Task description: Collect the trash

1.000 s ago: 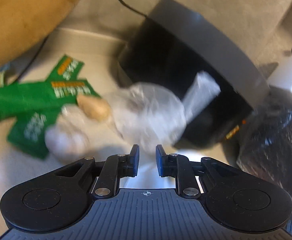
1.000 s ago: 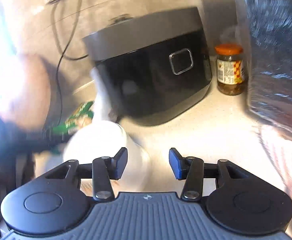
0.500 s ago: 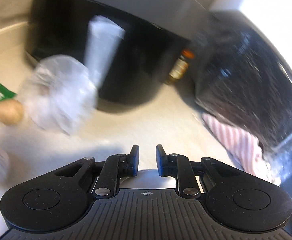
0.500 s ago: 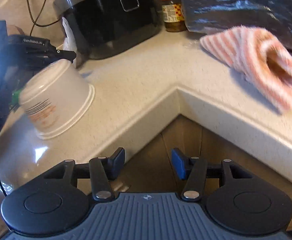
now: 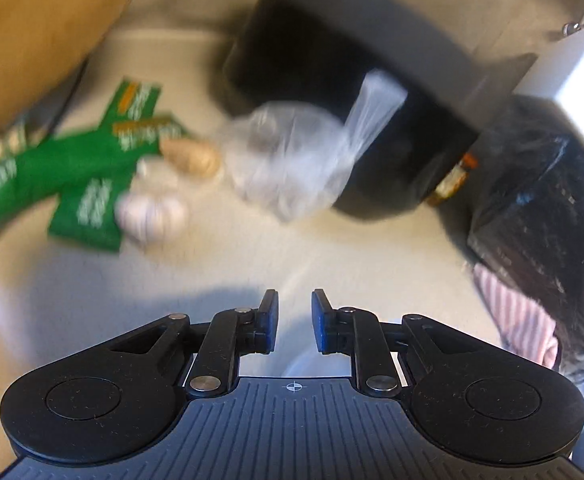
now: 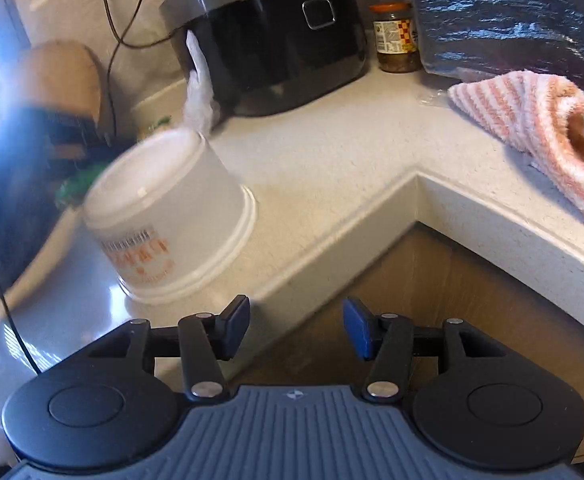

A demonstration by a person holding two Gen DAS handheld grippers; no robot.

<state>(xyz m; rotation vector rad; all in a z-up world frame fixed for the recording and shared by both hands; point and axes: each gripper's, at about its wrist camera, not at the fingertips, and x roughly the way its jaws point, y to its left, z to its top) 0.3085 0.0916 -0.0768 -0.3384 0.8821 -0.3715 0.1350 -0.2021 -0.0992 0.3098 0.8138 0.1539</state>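
A white bowl (image 6: 168,216) hangs upside down and tilted above the counter's front edge. My left gripper (image 5: 295,320) is shut on it. Only a curved white strip of the bowl (image 5: 304,362) shows low between its narrow-set fingers. Ahead of the left gripper lie blurred green wrappers (image 5: 92,172), garlic bulbs (image 5: 152,212), a piece of ginger (image 5: 190,154) and a clear plastic bag (image 5: 292,160) leaning on the rice cooker. My right gripper (image 6: 296,328) is open and empty, off the counter's inner corner and to the right of the bowl.
A black rice cooker (image 6: 272,40) stands at the back with a jar (image 6: 396,36) beside it. A black plastic bag (image 6: 512,12) and a striped cloth (image 6: 532,120) lie on the right arm of the counter (image 6: 332,152). A wooden board (image 5: 32,20) is at far left.
The left view swung right toward the black bag, then back left to the wrappers, and the bowl stayed with it. The right gripper drew back from the bowl to the counter's corner, and its jaws widened slightly.
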